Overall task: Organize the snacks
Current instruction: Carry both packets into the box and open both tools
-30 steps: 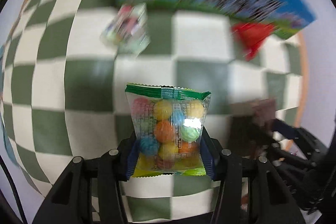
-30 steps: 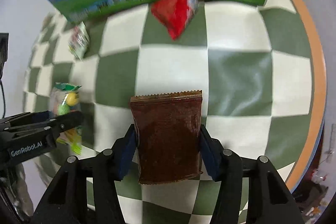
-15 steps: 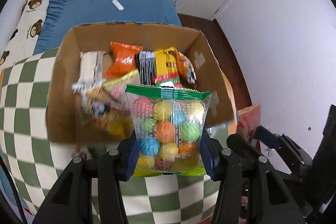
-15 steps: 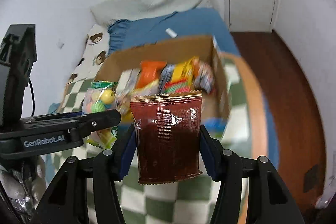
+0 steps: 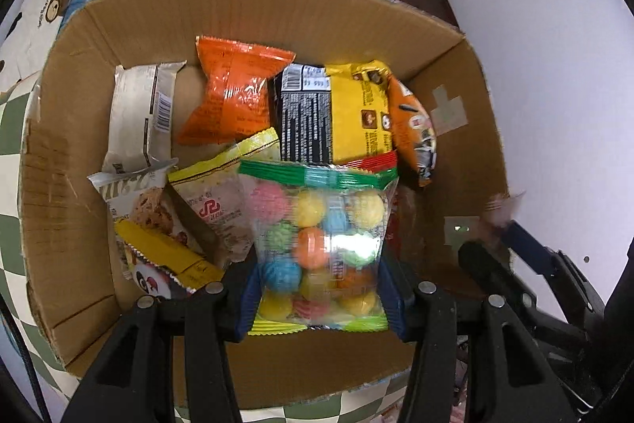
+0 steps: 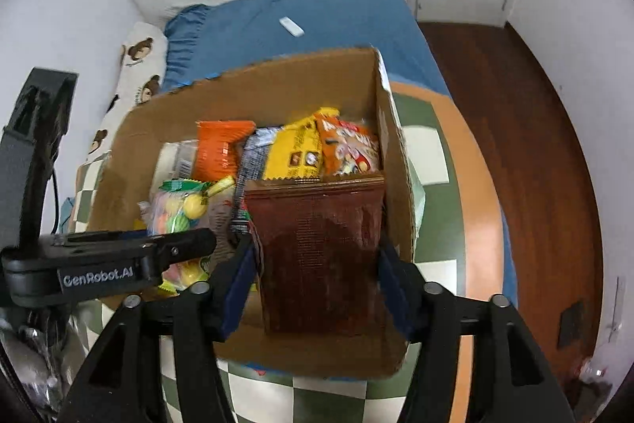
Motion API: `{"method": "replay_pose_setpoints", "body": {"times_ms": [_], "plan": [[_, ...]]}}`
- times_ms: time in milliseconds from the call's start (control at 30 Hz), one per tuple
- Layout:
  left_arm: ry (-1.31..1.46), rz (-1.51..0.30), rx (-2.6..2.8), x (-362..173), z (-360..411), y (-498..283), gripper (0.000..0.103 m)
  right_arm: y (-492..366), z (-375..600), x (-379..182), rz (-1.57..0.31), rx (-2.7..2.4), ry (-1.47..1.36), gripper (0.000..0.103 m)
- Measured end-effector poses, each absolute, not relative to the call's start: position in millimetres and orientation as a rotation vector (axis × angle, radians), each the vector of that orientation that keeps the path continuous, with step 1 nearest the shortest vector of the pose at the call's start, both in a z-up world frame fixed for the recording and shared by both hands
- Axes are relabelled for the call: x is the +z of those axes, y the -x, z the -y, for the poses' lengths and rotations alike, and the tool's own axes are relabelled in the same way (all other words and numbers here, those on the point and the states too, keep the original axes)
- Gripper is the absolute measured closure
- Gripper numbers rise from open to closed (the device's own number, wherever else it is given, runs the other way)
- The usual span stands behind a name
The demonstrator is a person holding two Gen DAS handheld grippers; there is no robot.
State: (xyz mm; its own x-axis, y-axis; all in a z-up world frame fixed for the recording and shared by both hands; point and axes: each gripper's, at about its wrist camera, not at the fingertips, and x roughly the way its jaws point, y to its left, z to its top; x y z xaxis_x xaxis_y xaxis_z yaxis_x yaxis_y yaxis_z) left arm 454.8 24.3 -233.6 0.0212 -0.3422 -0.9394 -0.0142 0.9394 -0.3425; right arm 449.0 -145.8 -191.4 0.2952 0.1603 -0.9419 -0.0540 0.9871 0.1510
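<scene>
My left gripper (image 5: 319,288) is shut on a clear bag of coloured candy balls (image 5: 317,248) and holds it over the open cardboard box (image 5: 59,153). The box holds several snack packs, among them an orange packet (image 5: 233,94) and a yellow-black packet (image 5: 337,113). My right gripper (image 6: 317,284) is shut on a dark brown packet (image 6: 321,256) and holds it over the box's right side (image 6: 392,185). The left gripper and its candy bag (image 6: 178,213) also show at the left of the right wrist view.
The box stands on a green-and-white checked cloth (image 6: 428,145) over a round table with an orange rim (image 6: 475,193). A bed with a blue cover (image 6: 317,22) lies behind it. Wooden floor (image 6: 535,145) is to the right.
Both grippers have risen from the checked table and moved forward over the box, each still holding its packet. The box now fills both views.
</scene>
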Motion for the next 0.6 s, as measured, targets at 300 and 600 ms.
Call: {"method": "replay_pose_setpoints", "body": {"times_ms": [300, 600], "plan": [[0.250, -1.490, -0.206, -219, -41, -453, 0.017, -450, 136, -203, -1.287, 0.129, -0.089, 0.009], [0.161, -1.374, -0.139, -192, -49, -441, 0.017, -440, 125, -195, -1.274, 0.110, -0.038, 0.008]]}}
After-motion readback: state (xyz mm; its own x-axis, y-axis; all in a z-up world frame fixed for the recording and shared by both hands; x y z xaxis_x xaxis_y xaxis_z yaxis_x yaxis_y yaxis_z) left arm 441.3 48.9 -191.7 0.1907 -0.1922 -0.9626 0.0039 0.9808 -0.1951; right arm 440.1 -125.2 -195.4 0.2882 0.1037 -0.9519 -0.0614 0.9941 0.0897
